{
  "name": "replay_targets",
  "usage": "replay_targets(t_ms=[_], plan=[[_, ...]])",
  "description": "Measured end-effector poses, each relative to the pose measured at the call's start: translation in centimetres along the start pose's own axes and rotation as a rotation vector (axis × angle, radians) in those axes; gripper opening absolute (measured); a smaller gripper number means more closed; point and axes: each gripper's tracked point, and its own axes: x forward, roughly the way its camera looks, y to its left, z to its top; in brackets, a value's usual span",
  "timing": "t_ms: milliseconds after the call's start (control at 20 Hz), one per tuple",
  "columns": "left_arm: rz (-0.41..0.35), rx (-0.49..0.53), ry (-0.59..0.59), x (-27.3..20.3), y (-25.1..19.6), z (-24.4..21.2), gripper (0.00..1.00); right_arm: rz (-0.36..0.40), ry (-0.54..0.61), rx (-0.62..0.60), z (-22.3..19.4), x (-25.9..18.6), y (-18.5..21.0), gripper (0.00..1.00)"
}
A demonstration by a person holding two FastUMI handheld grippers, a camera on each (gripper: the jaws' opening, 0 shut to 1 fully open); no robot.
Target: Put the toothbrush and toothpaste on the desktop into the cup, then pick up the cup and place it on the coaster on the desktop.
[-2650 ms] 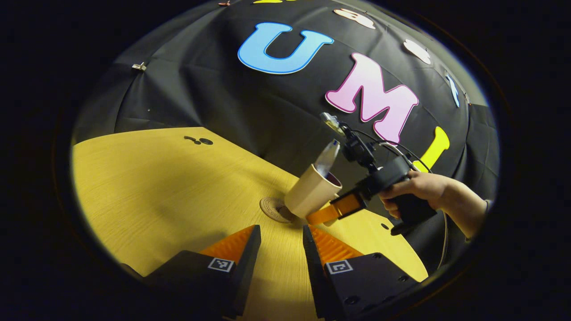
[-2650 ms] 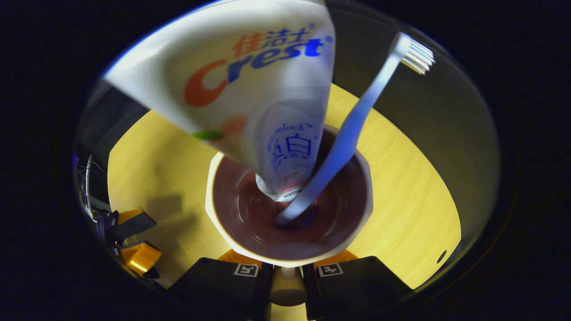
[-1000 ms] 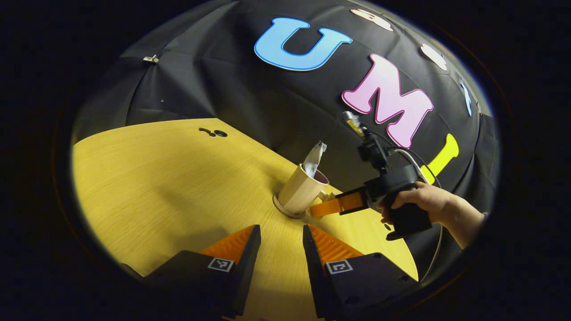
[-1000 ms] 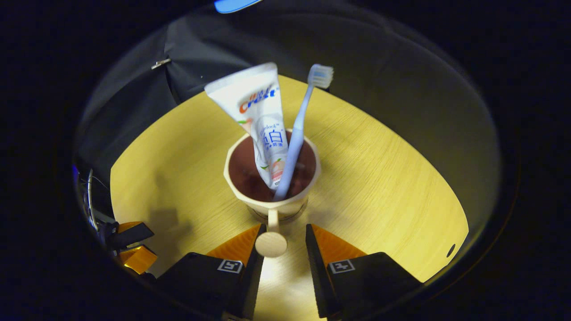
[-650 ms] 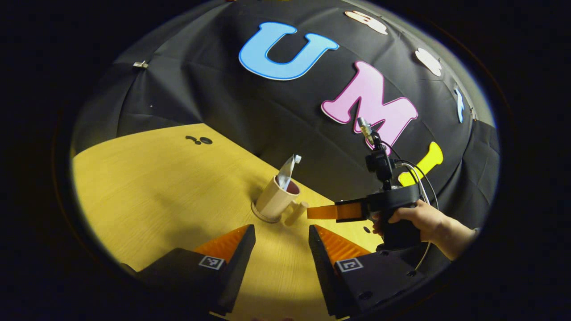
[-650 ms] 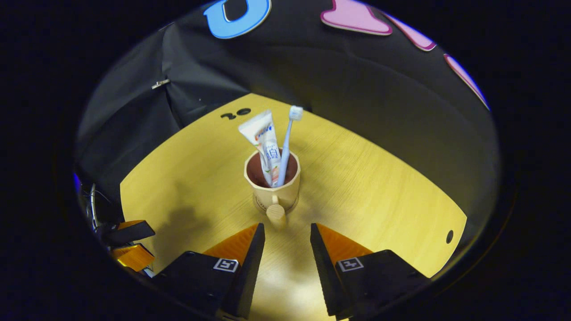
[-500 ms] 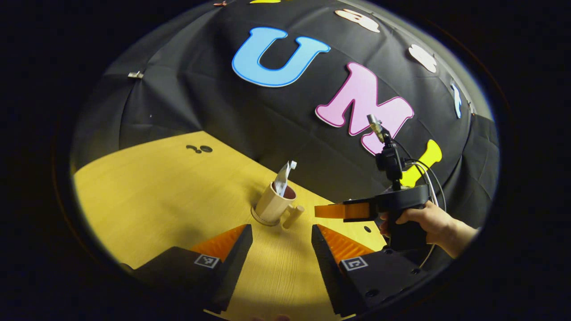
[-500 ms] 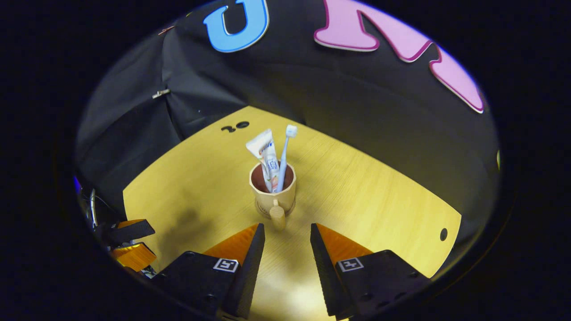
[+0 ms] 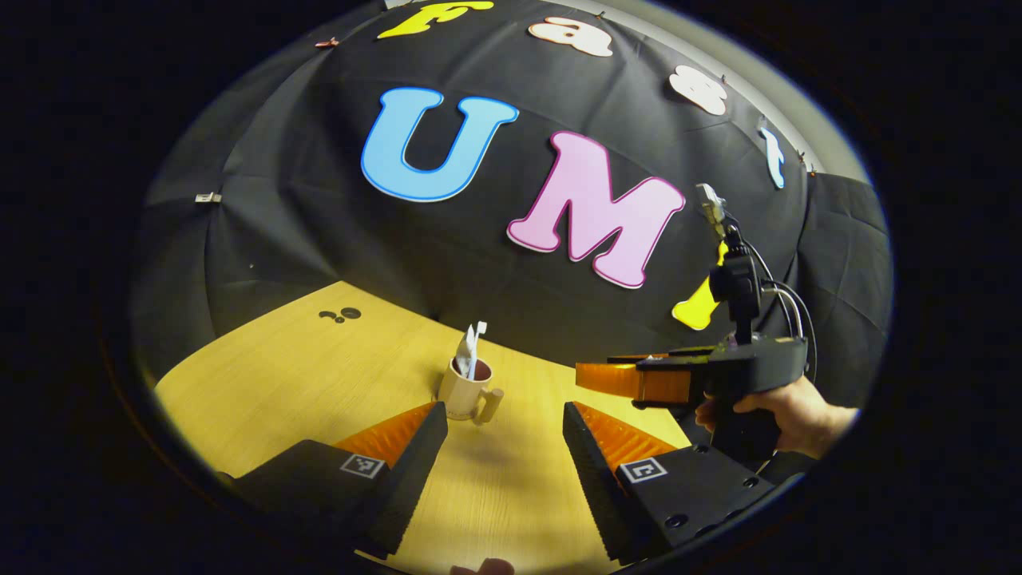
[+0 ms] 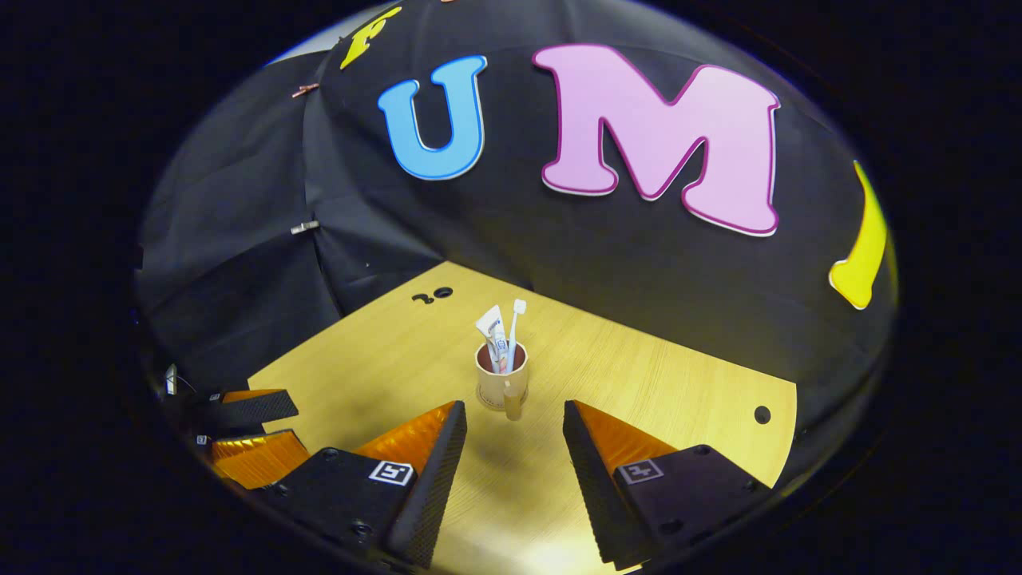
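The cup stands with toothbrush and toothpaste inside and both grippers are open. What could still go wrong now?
1. The toothpaste and toothbrush lean tall out of the cup; a bump might tip it.
2. The cup's handle points toward the right gripper, so a forward move could knock it.

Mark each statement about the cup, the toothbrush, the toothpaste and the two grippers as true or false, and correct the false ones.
1. The toothbrush and the toothpaste stand inside the cup. True.
2. The right gripper is shut on the cup's handle. False: its jaws are open with nothing between them, and the cup stands apart, ahead of them.
3. The cup lies on its side on the desktop. False: it stands upright.
4. The left gripper is open and holds nothing. True.
5. In the left gripper view, a hand holds the right gripper above the desktop, to the right of the cup. True.
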Motion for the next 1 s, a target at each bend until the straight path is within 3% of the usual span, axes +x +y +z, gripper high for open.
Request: replay_targets(t_ms=[400,450,800,1000], plan=[[-0.049,0.085,-0.010,-3.3,-2.4,0.6,0.92,-0.060,-0.158,-0.001,1.0,-8.6,0.2,0.86],[-0.059,0.086,-0.005,-3.8,-2.8,0.6,0.92,-0.073,-0.170,-0.001,0.9,-9.4,-0.1,0.92],[-0.121,0.138,0.012,-6.0,-5.7,1.0,0.92,-0.113,-0.256,0.010,-0.3,-14.8,0.1,0.95],[-0.081,0.180,0.011,-6.2,-5.2,1.2,0.95,-0.131,-0.305,-0.009,-0.4,-17.1,0.8,0.96]])
